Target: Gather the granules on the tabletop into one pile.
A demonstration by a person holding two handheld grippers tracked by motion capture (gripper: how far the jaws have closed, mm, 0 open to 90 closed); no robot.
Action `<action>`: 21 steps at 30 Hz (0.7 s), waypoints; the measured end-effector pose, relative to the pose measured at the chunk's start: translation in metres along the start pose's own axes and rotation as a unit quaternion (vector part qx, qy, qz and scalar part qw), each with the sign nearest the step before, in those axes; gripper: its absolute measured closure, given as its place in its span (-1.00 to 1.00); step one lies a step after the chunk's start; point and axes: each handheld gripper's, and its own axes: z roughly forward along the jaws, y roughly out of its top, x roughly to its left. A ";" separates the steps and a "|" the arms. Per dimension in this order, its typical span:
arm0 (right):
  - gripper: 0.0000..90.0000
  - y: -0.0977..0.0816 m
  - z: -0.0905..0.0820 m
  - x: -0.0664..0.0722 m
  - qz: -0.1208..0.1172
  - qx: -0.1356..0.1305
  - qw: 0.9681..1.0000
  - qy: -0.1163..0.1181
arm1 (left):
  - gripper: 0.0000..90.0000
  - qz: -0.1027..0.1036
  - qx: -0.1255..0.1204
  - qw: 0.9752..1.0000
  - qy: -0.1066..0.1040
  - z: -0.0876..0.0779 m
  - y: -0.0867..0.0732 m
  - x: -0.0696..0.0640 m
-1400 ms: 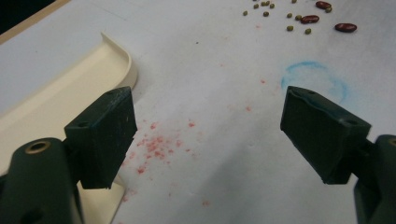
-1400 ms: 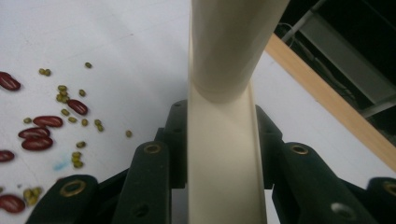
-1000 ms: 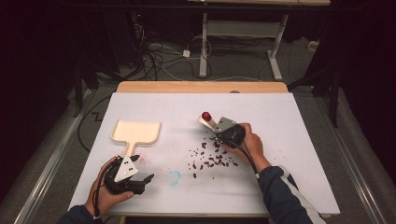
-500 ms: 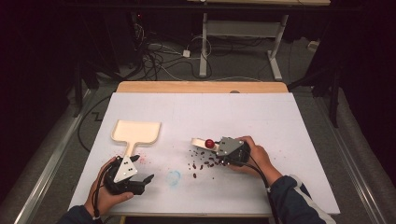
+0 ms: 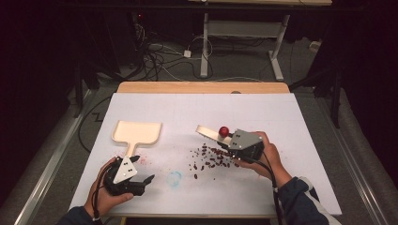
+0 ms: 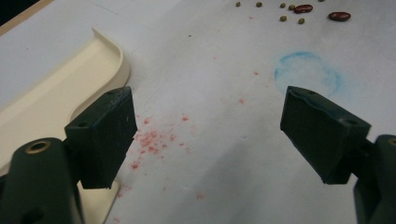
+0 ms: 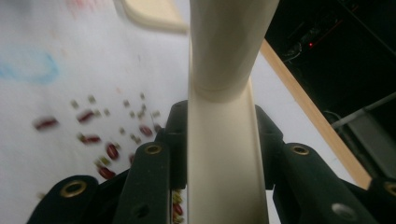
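Observation:
Dark red beans and small green ones (image 5: 211,158) lie scattered on the white table top (image 5: 281,117), right of centre. My right gripper (image 5: 224,139) hovers just behind them, shut on the handle of a cream hand tool (image 5: 206,132) whose flat end points left; a red knob (image 5: 224,131) sits by the jaws. In the right gripper view the cream handle (image 7: 224,70) runs up between the jaws, with the beans (image 7: 107,149) below at the left. A cream dustpan (image 5: 138,132) lies at the left. My left gripper (image 5: 146,183) rests open near the dustpan's handle, with nothing between its fingers (image 6: 102,135).
A blue ring mark (image 5: 174,178) and pink stains (image 6: 149,140) mark the table between the two grippers. The dustpan (image 6: 51,98) edge lies just left of the left jaw. A wooden strip (image 5: 202,87) borders the far edge; cables and table legs lie on the floor beyond.
The right gripper, still holding the cream tool, has shifted rightward and toward the near edge and has risen a little. The left gripper has stayed in place.

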 end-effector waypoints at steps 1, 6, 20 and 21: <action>0.50 0.004 -0.005 -0.001 0.023 -0.008 1.000 0.006 | -0.60 -0.003 0.001 1.000 0.002 -0.001 0.000 0.000; 0.50 0.024 -0.015 0.023 0.144 -0.044 0.985 0.081 | -0.60 -0.015 -0.018 0.999 0.026 -0.011 -0.002 0.010; 0.50 0.023 0.055 0.085 0.234 0.030 0.955 0.181 | -0.60 -0.056 -0.027 0.997 0.045 -0.021 -0.012 0.027; 0.50 0.021 0.057 0.082 0.234 0.031 0.957 0.168 | -0.60 -0.056 -0.026 0.997 0.043 -0.021 -0.012 0.026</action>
